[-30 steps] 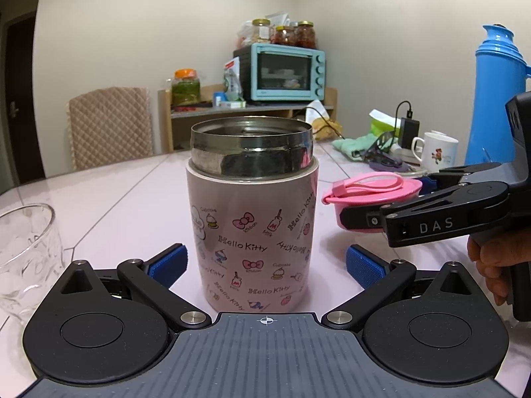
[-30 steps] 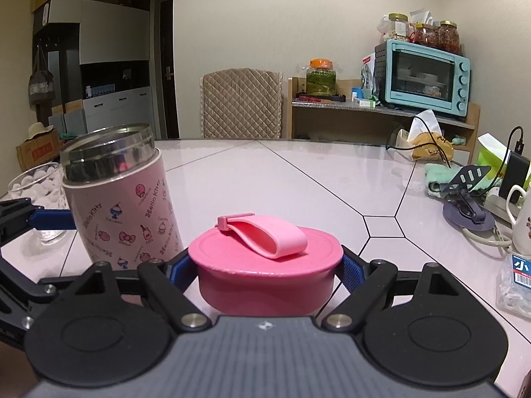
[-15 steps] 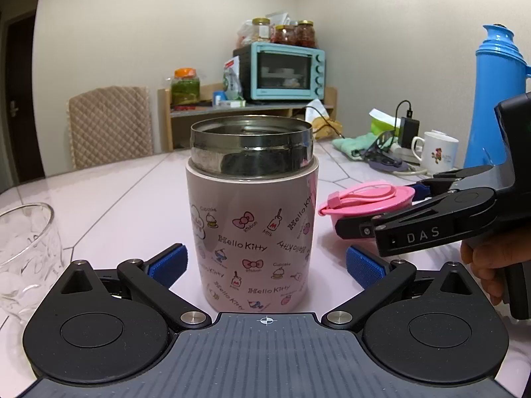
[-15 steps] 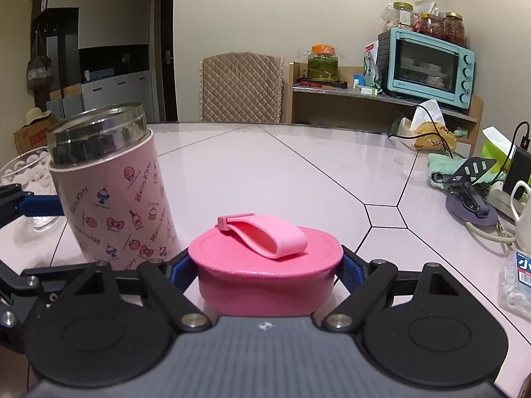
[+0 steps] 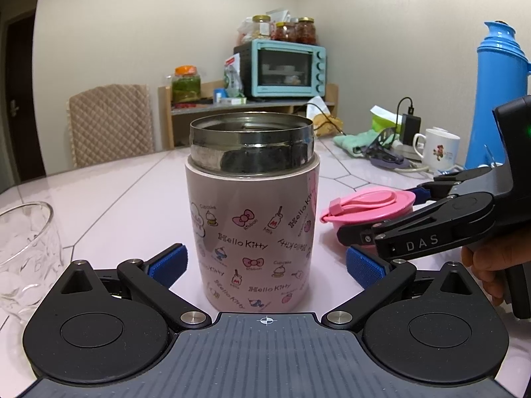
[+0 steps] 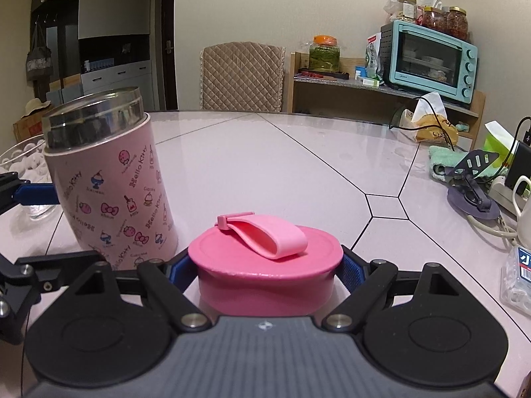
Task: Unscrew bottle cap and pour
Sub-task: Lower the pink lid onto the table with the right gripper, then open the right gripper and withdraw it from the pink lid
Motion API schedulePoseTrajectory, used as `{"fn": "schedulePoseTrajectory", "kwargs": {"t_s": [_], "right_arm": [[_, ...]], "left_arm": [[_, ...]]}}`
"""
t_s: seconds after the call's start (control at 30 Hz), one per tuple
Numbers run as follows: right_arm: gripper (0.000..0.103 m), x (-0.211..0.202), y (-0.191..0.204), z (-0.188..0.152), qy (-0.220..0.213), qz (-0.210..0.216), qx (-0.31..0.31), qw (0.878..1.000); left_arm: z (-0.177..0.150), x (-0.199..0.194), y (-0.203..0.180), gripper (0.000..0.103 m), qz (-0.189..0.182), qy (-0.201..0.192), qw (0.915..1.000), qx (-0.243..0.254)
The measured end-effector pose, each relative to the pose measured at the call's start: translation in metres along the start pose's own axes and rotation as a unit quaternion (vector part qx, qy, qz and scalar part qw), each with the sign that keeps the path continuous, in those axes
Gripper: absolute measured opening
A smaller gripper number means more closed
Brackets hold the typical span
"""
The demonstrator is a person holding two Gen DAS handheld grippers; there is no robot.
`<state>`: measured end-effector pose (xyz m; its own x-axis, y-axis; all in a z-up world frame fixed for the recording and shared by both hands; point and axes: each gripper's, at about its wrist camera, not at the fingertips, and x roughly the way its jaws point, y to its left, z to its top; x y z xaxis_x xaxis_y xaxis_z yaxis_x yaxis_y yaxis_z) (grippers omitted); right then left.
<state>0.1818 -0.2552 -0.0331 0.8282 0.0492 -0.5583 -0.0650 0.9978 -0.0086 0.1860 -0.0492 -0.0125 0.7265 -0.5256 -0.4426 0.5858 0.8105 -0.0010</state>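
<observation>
Pink cap, already off the flask, clenched between the right gripper fingers and hanging low to the right of the flask, close to the surface. Judged step: setting the cap down. Best lowered flat until the underside sits on the surface, then released gently (strap up, so nothing rolls), well clear of the flask. Left gripper fingers spread wide, one on each side of the flask and not touching it. Next, likely a firm close low on the flask body before any lift. Glass left of the flask, near enough for pouring; worth tilting slowly, steel rim over the glass.
</observation>
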Motion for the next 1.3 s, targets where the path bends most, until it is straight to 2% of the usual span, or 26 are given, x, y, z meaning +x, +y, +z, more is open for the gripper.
{"fn": "schedulePoseTrajectory", "kwargs": {"t_s": [0.33, 0.53, 1.3], "right_arm": [[0.087, 0.0013, 0.0031, -0.007, 0.008, -0.002, -0.002, 1.0], [0.092, 0.0012, 0.0013, -0.008, 0.012, -0.003, 0.0, 1.0], [0.094, -0.0024, 0.0011, -0.0066, 0.017, -0.003, 0.001, 1.0]], "left_arm": [[0.0009, 0.0016, 0.0013, 0.103, -0.001, 0.001, 1.0, 0.0], [0.0019, 0.0031, 0.0021, 0.103, -0.001, 0.002, 1.0, 0.001], [0.0024, 0.0047, -0.0025, 0.103, -0.002, 0.006, 1.0, 0.003]]}}
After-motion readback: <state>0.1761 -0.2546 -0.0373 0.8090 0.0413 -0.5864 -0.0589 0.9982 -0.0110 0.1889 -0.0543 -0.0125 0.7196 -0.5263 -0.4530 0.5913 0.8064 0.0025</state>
